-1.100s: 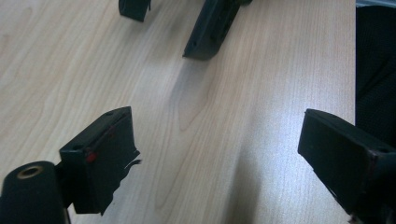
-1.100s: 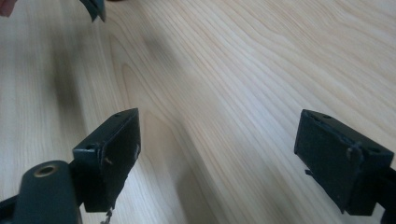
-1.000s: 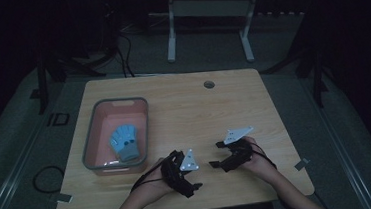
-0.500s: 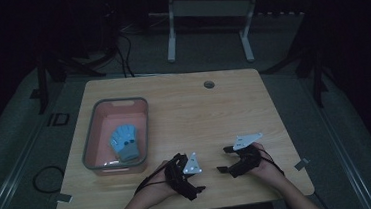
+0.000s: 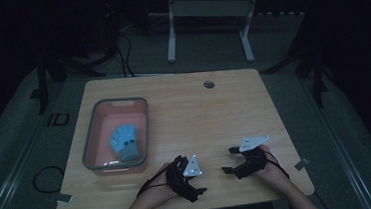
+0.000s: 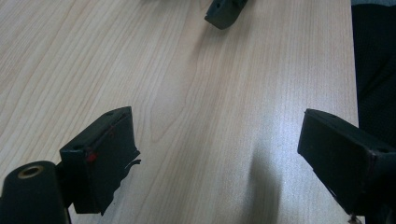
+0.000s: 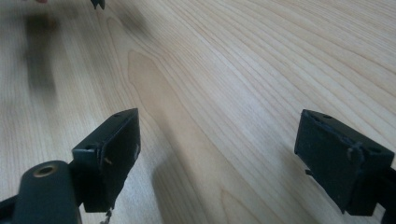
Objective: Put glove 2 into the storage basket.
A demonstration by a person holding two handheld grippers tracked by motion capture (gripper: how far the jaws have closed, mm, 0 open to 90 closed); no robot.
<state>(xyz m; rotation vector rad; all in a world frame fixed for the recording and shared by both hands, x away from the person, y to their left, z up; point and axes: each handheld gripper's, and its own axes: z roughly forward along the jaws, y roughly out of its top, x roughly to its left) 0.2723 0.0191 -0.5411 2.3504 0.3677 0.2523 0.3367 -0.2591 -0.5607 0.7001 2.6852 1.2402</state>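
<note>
A pale wooden tabletop (image 5: 194, 114) with fine straight grain and rounded corners carries one rectangular plastic bin (image 5: 92, 142), pink inside with a grey rim, standing toward its left side in the high view. Inside the bin lies one soft light-blue fabric glove (image 5: 125, 142), flat on the pink floor, its fingers spread toward the far end and its darker grey-blue cuff toward the person; it touches neither gripper and sits well apart from both. A single small round grey grommet (image 5: 209, 84) is set in the wood near the far edge. Two black grippers are held over the near edge, each topped by a grey three-cornered plate. The left gripper (image 5: 200, 188) lies low over the wood near the bin's near right corner, a hand wrapped round its body and a black cable trailing from it. In the left gripper view its two blocky, matt black jaws stand wide apart, nothing but bare wood grain between them; the left pad's (image 6: 112, 158) edge looks ragged and bears small red marks. The right gripper (image 5: 228, 160) points left toward the other one, well apart from the bin. In the right gripper view its two jaws likewise gape wide over bare wood, casting soft shadows on it.
</note>
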